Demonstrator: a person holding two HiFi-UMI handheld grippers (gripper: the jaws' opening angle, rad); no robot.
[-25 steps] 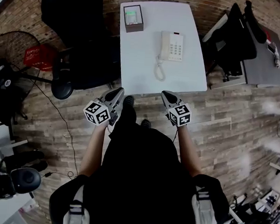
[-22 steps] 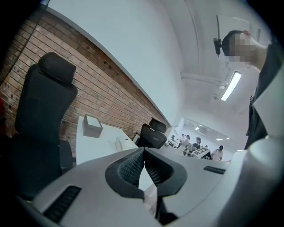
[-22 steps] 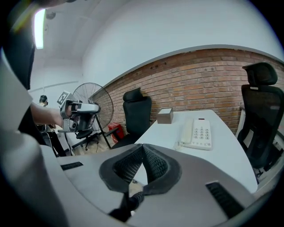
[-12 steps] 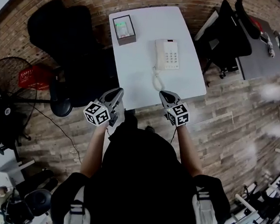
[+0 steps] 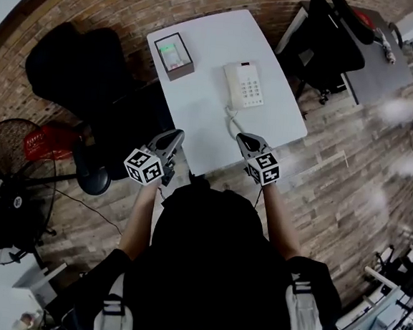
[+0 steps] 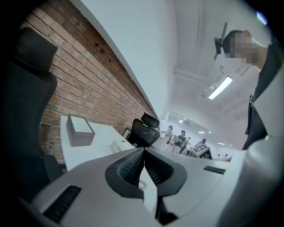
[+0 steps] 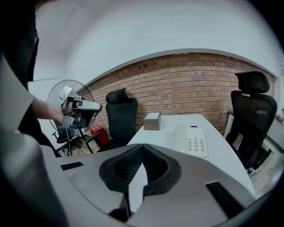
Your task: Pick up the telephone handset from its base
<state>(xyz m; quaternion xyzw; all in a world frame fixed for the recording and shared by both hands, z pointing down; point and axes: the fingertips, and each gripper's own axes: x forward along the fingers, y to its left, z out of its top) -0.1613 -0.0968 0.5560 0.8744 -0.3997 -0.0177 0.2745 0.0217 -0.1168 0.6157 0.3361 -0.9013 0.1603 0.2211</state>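
Facing white desk (image 5: 196,120) by brick wall (image 5: 134,3), held left gripper (image 5: 173,135) and right gripper (image 5: 243,138) pinched shut, empty, short of handset (image 5: 231,85) seated on base (image 5: 251,87); likely risked dragging base via coiled cord (image 5: 232,121).

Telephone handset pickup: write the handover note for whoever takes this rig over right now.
Left gripper: shut, empty, held beside the table's near corner.
Right gripper: shut, empty, pointing toward the telephone but short of it.
Handset: resting on the telephone on the white table. Its coiled cord trails toward the near edge. A small box sits farther back.
Done: nothing yet; the handset is untouched.
Left: open a gripper, reach in, close on the handset and lift it off. The right gripper looks the nearer one.
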